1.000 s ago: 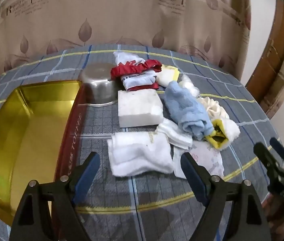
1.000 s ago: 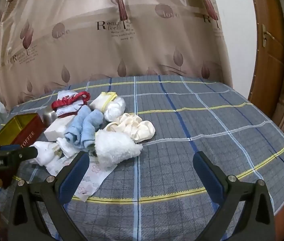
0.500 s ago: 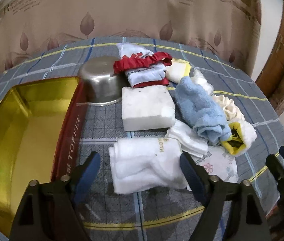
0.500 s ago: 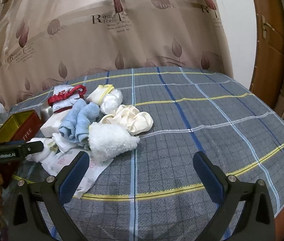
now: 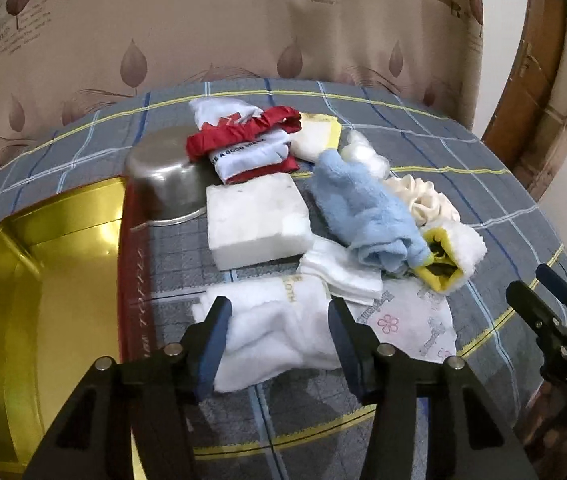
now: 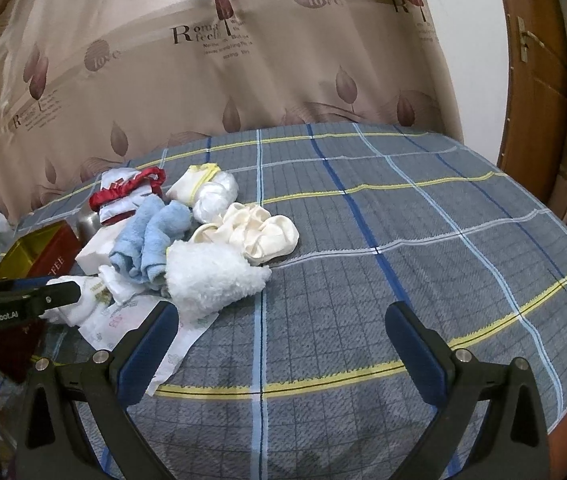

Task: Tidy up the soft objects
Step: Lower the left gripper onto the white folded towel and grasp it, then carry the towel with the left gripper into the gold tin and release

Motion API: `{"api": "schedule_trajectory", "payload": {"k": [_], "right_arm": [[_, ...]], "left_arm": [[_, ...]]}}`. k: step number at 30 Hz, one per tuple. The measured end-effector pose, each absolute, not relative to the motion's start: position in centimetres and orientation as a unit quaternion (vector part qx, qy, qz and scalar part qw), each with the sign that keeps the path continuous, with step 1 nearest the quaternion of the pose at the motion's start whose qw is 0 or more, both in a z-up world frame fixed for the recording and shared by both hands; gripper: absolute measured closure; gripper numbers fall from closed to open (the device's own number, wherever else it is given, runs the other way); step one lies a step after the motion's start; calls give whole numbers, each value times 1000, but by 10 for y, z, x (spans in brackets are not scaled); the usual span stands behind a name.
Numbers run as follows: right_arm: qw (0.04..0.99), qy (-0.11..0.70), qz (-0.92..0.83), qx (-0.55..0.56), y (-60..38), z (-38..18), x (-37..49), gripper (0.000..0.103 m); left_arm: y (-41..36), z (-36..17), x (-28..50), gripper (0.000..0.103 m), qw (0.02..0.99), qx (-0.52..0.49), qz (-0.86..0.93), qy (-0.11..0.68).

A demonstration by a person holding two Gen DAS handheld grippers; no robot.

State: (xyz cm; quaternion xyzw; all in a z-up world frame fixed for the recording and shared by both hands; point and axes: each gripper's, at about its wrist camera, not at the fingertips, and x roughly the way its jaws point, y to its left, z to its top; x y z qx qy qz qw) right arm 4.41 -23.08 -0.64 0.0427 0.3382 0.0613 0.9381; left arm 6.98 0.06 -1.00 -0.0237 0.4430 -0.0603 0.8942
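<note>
In the left wrist view, the left gripper (image 5: pixel 277 334) hangs low over one folded white towel (image 5: pixel 275 332), its two blue fingers spread wide on either side of the cloth and closed on nothing. Around it on the plaid tablecloth (image 5: pixel 187 264) lie one white foam block (image 5: pixel 257 220), one light blue towel (image 5: pixel 367 216), one small white cloth (image 5: pixel 341 270), one printed tissue (image 5: pixel 411 322), one fluffy white and yellow mitt (image 5: pixel 453 254), one cream ruffled cloth (image 5: pixel 423 198) and one red and white bundle (image 5: pixel 247 146). One overturned steel bowl (image 5: pixel 165 182) touches one open gold tin (image 5: pixel 47 300) at the left. The right gripper (image 5: pixel 539 292) shows at the right edge. In the right wrist view, the right gripper (image 6: pixel 281 338) hovers over bare tablecloth, jaws wide apart and empty, with the soft pile ahead to its left: the blue towel (image 6: pixel 149 236), the fluffy mitt (image 6: pixel 209 280), the cream cloth (image 6: pixel 261 232), the red bundle (image 6: pixel 127 196). The left gripper (image 6: pixel 63 292) reaches in over the white towel (image 6: pixel 79 308).
</note>
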Motion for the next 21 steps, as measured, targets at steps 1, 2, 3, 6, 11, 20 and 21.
{"api": "schedule_trajectory", "payload": {"k": [1,2,3,6,11,20,21], "right_arm": [[938,339,61,44,-231,-6,44,0],[938,338,61,44,-232,-6,44,0],[938,337,60,45,-233,-6,44,0],[939,337,58,46,-234,-6,45,0],[939,337,56,48,-235,-6,47,0],[942,325,66,41,-228,1,44,0],[943,324,70,42,-227,3,43,0]], "left_arm": [[1,-12,70,52,893,-26,-64,445],[1,-14,71,52,891,-29,-70,448],[0,-16,72,55,888,-30,-73,453],[-3,-17,72,87,887,-17,-75,456],[-6,-13,68,92,892,-11,-77,445],[12,48,42,92,921,-45,-56,382],[17,58,38,92,924,-50,-51,375]]}}
